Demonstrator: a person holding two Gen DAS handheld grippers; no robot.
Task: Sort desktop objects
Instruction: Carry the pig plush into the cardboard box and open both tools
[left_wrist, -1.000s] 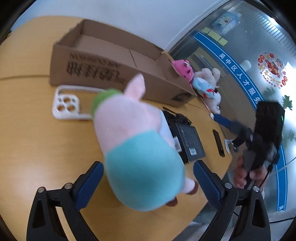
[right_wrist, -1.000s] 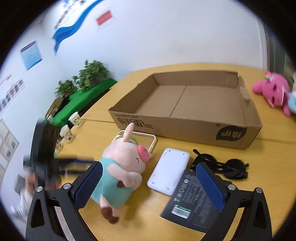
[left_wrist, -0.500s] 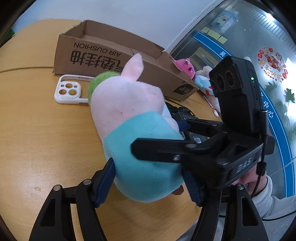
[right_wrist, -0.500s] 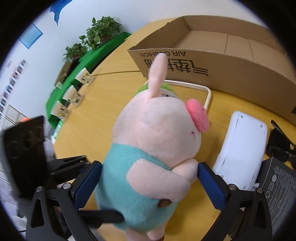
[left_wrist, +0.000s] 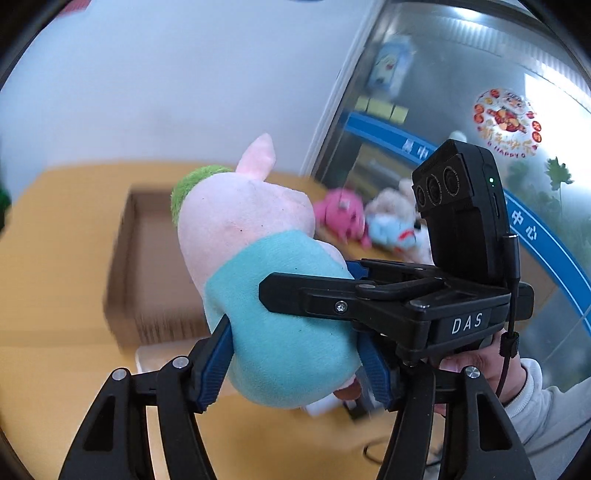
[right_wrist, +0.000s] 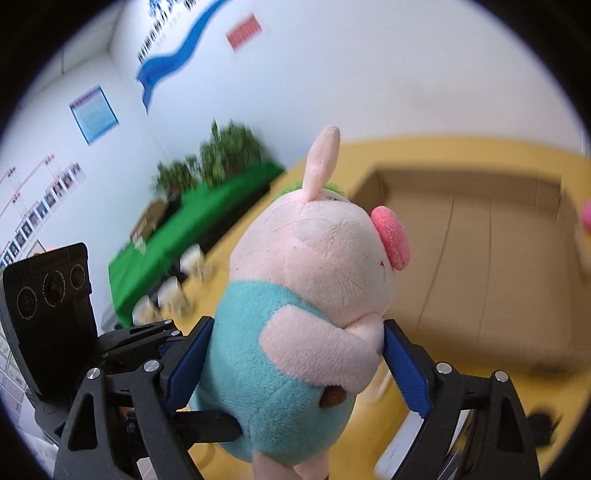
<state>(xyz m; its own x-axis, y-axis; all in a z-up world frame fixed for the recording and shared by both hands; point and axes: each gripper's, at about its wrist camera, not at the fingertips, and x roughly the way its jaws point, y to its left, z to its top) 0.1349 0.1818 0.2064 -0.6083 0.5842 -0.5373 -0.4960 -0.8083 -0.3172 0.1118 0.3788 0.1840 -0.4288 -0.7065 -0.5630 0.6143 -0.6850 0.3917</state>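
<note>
Plush pig (left_wrist: 273, 295) | clamped by left gripper (left_wrist: 295, 365), right gripper (right_wrist: 295, 365) | above wooden table (left_wrist: 55, 258), cardboard box (right_wrist: 480, 266)

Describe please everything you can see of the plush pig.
The pig is a soft plush toy with a pale pink head, one upright ear, a darker pink snout, a green tuft on its head and a teal body with a pink arm across it. It is upright and looks lifted above the table. The left gripper and the right gripper both squeeze its teal belly between blue pads. Behind it stands an open cardboard box.
</note>
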